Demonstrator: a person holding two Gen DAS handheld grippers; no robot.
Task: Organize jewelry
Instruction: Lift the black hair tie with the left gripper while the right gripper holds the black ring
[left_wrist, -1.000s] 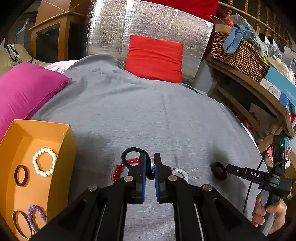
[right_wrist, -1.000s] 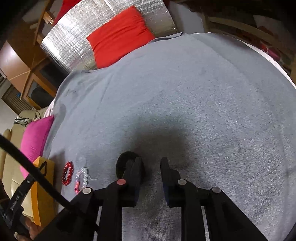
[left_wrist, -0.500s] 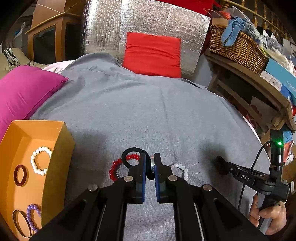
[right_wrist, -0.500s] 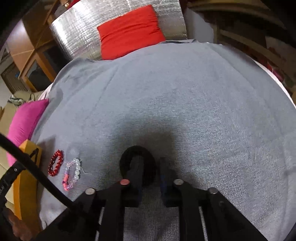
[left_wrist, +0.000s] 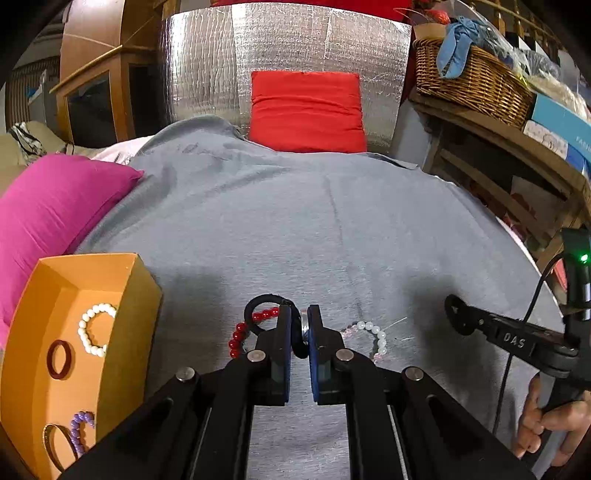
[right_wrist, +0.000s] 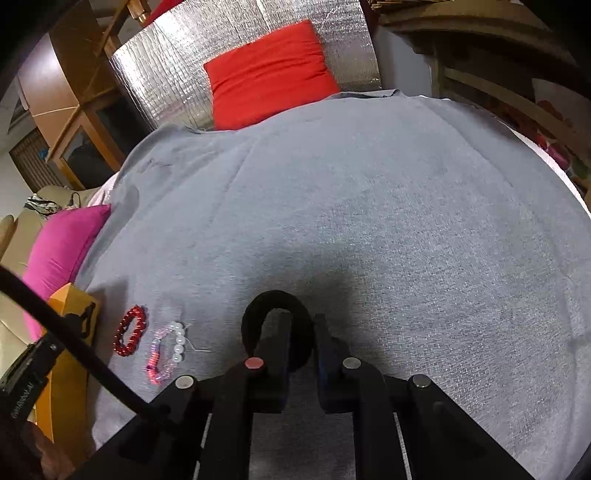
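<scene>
My left gripper (left_wrist: 298, 317) is shut on a thin black ring (left_wrist: 258, 304), held just above the grey cloth. A red bead bracelet (left_wrist: 243, 330) and a white-and-pink bead bracelet (left_wrist: 373, 338) lie on the cloth right under its tips. My right gripper (right_wrist: 301, 328) is shut on a thick black band (right_wrist: 275, 299); it also shows in the left wrist view (left_wrist: 456, 314). In the right wrist view the red bracelet (right_wrist: 129, 336) and the white-and-pink bracelet (right_wrist: 166, 352) lie to the left. An orange box (left_wrist: 74, 350) at the left holds several bracelets and rings.
A pink pillow (left_wrist: 55, 206) lies behind the box. A red cushion (left_wrist: 306, 110) leans on a silver foil panel at the back. Wooden shelves with a wicker basket (left_wrist: 469, 81) stand along the right edge of the grey cloth (left_wrist: 314, 229).
My right gripper closed on the thick black band and lifted it slightly. My left gripper kept its hold on the thin black ring and drew back a little over the bracelets.
</scene>
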